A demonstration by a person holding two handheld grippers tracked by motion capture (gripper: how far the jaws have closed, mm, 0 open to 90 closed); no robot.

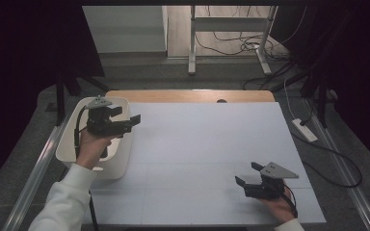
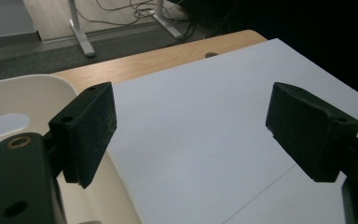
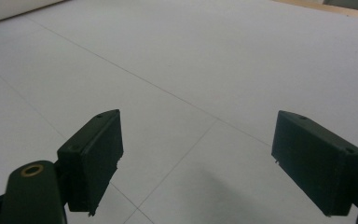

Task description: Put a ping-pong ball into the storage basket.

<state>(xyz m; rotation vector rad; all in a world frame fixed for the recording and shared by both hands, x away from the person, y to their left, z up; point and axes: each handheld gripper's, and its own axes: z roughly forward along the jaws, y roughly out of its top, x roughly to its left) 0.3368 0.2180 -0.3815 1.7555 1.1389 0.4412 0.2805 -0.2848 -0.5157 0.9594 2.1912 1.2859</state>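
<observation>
Both grippers are spread and hold nothing. Left gripper hovers over the inner rim of a white tub at the table's left edge; right gripper rests near the front. Swinging low could knock the tub off the edge.

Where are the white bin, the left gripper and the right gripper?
white bin [image 1: 120,168], high view, near right corner of its rim.
left gripper [image 1: 132,121], high view, between its open jaws.
right gripper [image 1: 248,174], high view, between its open jaws.
</observation>
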